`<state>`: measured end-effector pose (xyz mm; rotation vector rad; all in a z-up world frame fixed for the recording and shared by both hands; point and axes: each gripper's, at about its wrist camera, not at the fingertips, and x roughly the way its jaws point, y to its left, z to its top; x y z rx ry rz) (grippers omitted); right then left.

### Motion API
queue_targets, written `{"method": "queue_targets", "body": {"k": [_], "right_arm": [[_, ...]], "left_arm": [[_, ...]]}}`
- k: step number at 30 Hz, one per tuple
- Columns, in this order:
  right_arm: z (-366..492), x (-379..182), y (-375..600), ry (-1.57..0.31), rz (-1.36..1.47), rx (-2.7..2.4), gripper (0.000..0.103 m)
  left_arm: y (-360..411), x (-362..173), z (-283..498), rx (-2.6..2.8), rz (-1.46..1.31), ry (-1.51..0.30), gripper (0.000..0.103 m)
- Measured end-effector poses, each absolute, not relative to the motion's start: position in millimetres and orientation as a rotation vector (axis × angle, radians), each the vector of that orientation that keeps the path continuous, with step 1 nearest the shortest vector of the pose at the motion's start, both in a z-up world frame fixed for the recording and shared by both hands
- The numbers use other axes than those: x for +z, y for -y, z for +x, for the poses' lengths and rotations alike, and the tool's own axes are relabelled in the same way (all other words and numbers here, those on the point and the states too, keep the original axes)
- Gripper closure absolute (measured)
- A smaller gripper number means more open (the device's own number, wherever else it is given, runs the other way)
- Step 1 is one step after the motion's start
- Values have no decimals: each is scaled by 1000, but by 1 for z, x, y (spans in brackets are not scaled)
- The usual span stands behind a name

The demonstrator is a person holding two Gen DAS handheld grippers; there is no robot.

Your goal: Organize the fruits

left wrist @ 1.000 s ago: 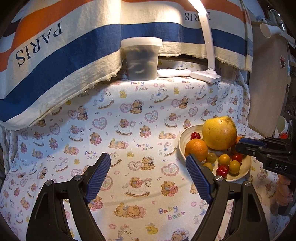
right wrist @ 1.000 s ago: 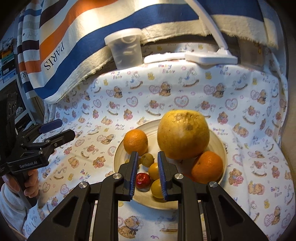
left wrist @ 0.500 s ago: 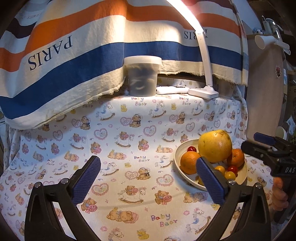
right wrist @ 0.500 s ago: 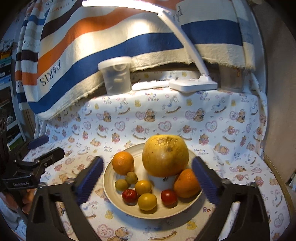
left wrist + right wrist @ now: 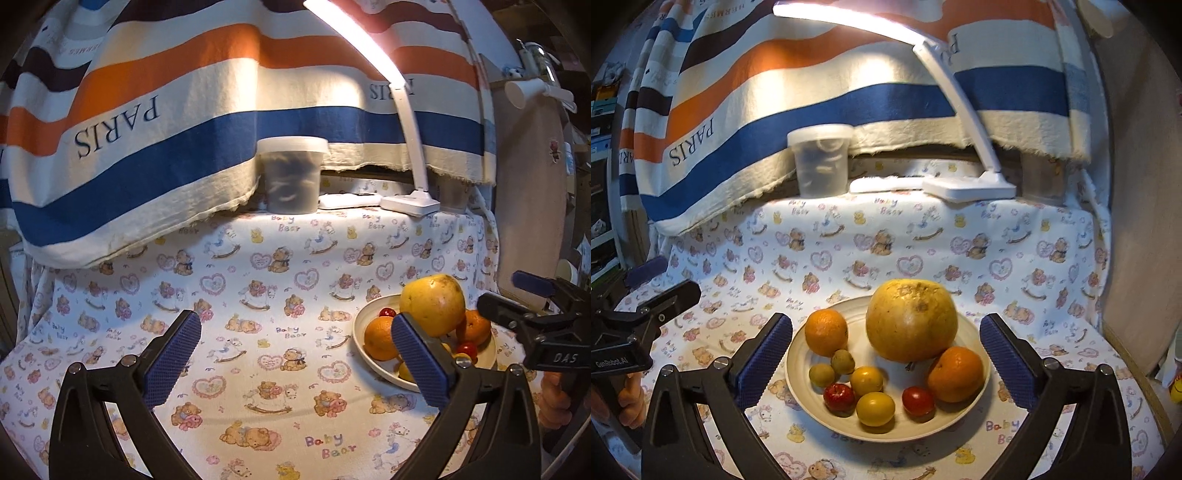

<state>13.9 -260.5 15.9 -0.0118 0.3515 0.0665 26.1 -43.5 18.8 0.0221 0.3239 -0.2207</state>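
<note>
Altogether nine fruits in one plate (image 5: 971,391): two oranges (image 5: 826,331), both grippers (image 5: 886,354) (image 5: 295,354) agape, empty

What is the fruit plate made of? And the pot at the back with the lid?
The plate looks like glazed ceramic or smooth plastic: cream, slightly glossy, with faint rings; I can't say which. The lidded pot looks like frosted, see-through plastic: cloudy walls with dim shapes showing through.
</note>
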Motion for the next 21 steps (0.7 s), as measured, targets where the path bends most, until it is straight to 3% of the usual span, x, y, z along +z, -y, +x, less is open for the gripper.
{"method": "queue_targets", "body": {"k": [21], "right_arm": [[4, 19, 254, -304, -46, 30, 1]], "left_arm": [[47, 18, 26, -214, 47, -323, 1]]}}
